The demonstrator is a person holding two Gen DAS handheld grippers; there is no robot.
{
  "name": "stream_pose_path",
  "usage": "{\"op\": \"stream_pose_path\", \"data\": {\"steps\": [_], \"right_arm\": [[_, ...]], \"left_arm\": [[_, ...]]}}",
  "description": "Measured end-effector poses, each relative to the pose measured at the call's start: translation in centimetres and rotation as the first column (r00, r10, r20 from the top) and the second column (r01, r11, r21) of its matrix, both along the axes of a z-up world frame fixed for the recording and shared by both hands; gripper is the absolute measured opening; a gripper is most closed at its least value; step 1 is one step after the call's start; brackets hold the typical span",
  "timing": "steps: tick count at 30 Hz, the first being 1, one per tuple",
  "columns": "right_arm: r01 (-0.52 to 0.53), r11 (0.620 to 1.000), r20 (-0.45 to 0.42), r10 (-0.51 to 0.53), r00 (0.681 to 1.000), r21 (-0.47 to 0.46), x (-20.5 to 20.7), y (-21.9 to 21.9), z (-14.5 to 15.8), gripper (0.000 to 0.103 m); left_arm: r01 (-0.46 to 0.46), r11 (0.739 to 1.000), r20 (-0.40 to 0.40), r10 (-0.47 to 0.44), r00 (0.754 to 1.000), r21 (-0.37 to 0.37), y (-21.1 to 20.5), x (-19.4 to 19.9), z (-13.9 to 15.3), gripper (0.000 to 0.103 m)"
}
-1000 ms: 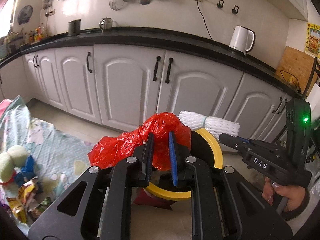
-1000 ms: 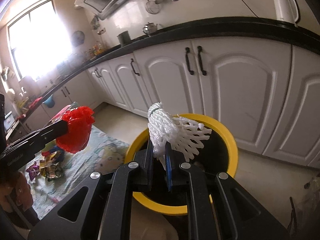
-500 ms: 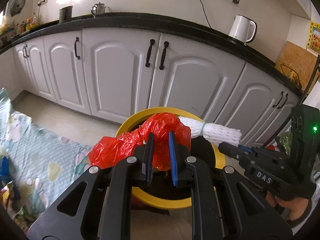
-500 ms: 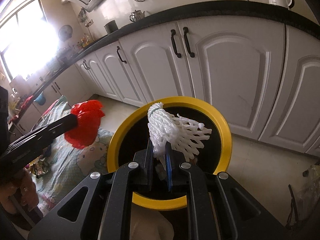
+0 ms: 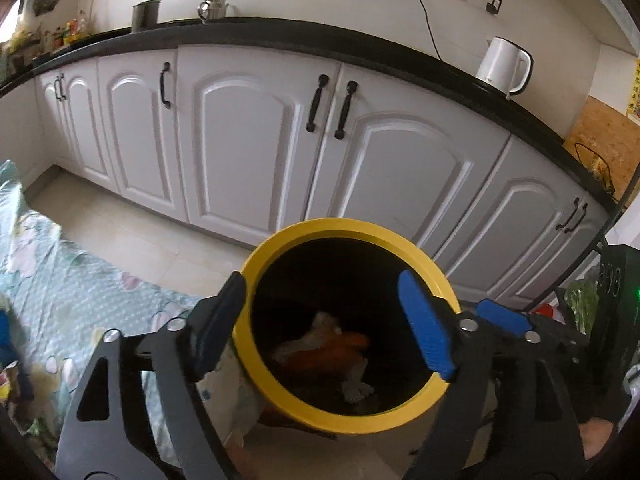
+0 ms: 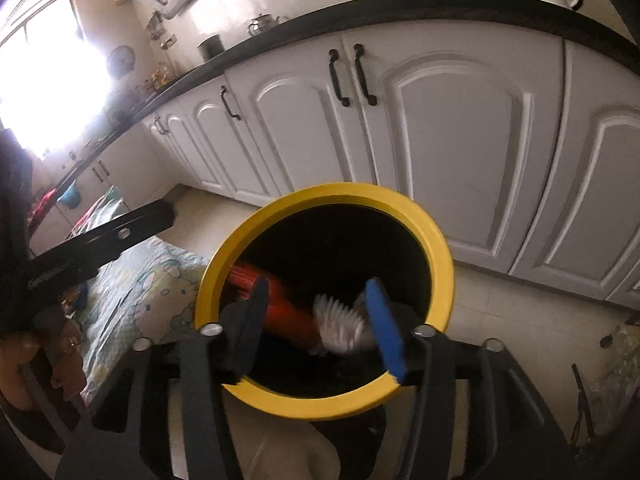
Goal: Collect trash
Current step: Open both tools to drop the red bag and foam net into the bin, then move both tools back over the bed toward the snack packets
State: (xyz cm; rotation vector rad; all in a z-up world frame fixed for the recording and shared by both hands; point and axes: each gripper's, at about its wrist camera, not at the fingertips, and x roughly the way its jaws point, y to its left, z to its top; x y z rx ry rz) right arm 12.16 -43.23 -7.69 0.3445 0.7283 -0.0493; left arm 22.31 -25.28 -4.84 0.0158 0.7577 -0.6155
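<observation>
Both sets of my fingers are spreading above the yellow bin (image 5: 280,384): left gripper (image 5: 320,328) empty, right gripper (image 6: 320,324) opening, with white foam net (image 6: 340,324) and red bag (image 6: 280,304) falling between them, lower centre, into the bin.

Daylit kitchen through two fisheye lenses, one view badly flared.

In the right wrist view a window (image 6: 44,92) at upper left is blown out to pure white, washing haze over the nearby cupboards (image 6: 188,148) and dulling contrast across the frame. The left wrist view is evenly lit and sharper, with soft sheen on the white cupboard doors (image 5: 240,140). Both pictures bend the black desk (image 5: 360,44) edge into an arc and fall to dark vignette at the corners. The inside of the yellow-rimmed bin (image 6: 436,240) is deep shadow. Red and white trash (image 6: 336,322) falling there is streaked with motion blur, and the blue pad (image 6: 386,328) beside it is slightly smeared.
</observation>
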Motion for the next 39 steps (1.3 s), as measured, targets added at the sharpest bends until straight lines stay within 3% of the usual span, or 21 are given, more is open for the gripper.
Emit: {"op": "stream_pose_path", "data": {"steps": [1,4,15,29,39], "right_arm": [[0.004,1.000,0.002,-0.004,1.000,0.001,-0.1,-0.1,0.1,0.052],[0.014,1.000,0.015,-0.014,1.000,0.002,-0.4,0.0,0.4,0.057],[-0.078,0.997,0.109,0.080,0.991,-0.022,-0.8,3.4,3.3,0.069],[-0.230,0.971,0.157,0.238,0.958,-0.066,-1.7,9.2,5.3,0.074],[-0.302,0.948,0.166,0.316,0.934,-0.100,-1.9,12.5,5.9,0.077]], "left_arm": [[-0.009,1.000,0.003,0.009,1.000,0.000,0.3,-0.1,0.1,0.083],[-0.040,0.999,0.019,0.040,0.999,-0.009,1.6,-0.6,0.7,0.092],[-0.174,0.984,0.101,0.176,0.979,-0.024,6.9,-2.5,3.4,0.092],[-0.297,0.954,0.187,0.299,0.936,-0.036,12.8,-4.8,5.7,0.092],[-0.359,0.932,0.202,0.362,0.910,-0.053,16.1,-5.7,6.1,0.092]]}}
